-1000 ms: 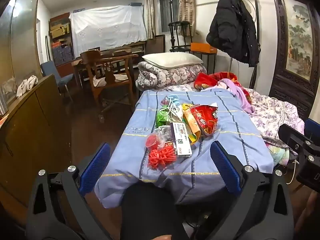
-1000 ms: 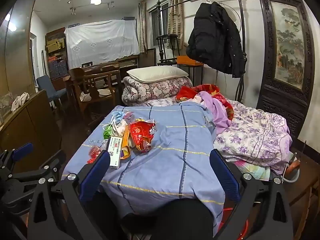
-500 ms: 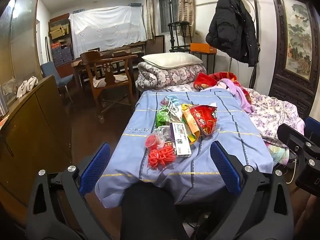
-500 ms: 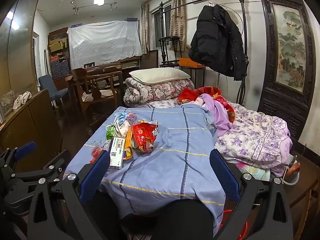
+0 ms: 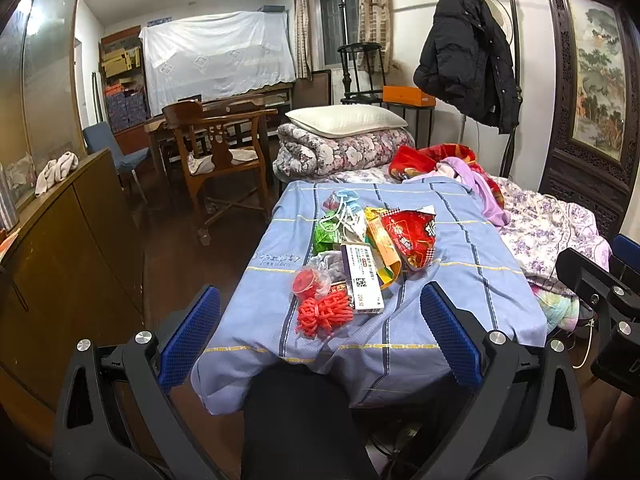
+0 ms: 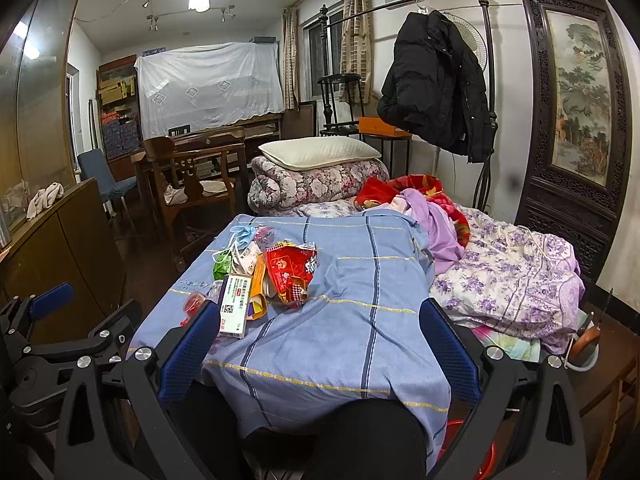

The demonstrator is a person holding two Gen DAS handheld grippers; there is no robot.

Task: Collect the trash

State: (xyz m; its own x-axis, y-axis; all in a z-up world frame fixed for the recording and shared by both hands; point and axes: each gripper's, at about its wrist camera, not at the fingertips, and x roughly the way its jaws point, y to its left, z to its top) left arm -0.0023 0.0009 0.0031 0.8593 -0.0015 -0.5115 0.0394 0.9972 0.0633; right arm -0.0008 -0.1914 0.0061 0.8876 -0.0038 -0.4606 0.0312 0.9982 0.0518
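Trash pile [image 5: 358, 256] on bedsheet [image 5: 460, 280]

1. The blue bedsheet [image 5: 472, 280] is showing matt woven cloth.
2. The red snack bag [image 5: 412, 236] is gleaming as glossy foil.
3. The medicine box [image 5: 362, 278] is looking like smooth cardboard.
4. The cabinet [image 5: 68, 240] is showing matt wood.

**Item counts on the blue sheet**

One white medicine box [image 5: 362, 278], one red snack bag [image 5: 412, 236], one yellow wrapper [image 5: 382, 242], one green packet [image 5: 326, 232], one red net bundle [image 5: 324, 314] and one red plastic cup [image 5: 306, 280] are counted. One blue mask [image 5: 348, 196] is seen. Two grippers are counted: left gripper [image 5: 320, 340], right gripper [image 6: 316, 344].
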